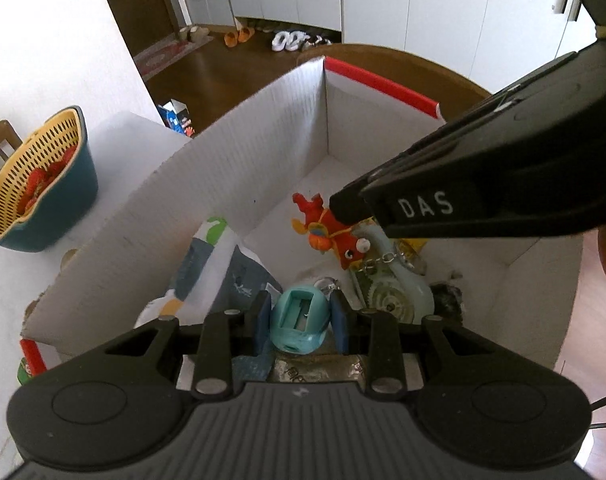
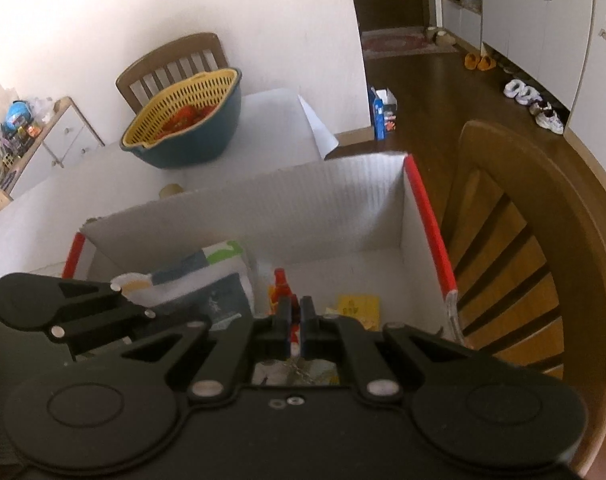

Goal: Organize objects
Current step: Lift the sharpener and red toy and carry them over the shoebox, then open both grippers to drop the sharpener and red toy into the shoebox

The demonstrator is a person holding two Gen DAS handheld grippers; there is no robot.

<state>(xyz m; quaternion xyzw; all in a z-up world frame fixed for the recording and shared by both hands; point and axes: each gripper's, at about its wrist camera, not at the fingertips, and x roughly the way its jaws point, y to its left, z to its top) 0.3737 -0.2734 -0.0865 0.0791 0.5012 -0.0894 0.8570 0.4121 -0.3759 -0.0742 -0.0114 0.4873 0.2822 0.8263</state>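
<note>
A white worktop point(image 2: 263, 120) carries a white corrugated box point(image 1: 231, 184) with red tape along its rims, open at the top. Beyond it stands a teal tub with a yellow perforated strainer point(image 2: 183, 120) nested inside, red pieces lying in it. In the box lies a printed pouch point(image 1: 219, 264) in white, grey and green, beside a pale green disc-shaped gadget point(image 1: 399, 292) and a yellow packet point(image 2: 359, 308).

The left claw point(image 1: 301, 322) hangs over the box, its blue pads closed on a small turquoise pencil sharpener point(image 1: 299, 320) (the blade slot faces the camera). The right claw point(image 2: 295, 322) has its jaws pressed together on a red and orange toy fish point(image 1: 335, 232) with a metal chain, held above the box floor.

The left wrist view alone shows the sharpener, the fish's face and chain, and the "DAS" lettering on the right claw. The right wrist view alone shows a wooden chair point(image 2: 515, 280) just beside the box's taped wall, a second chair behind the tub, and a cluttered cabinet at far left.
</note>
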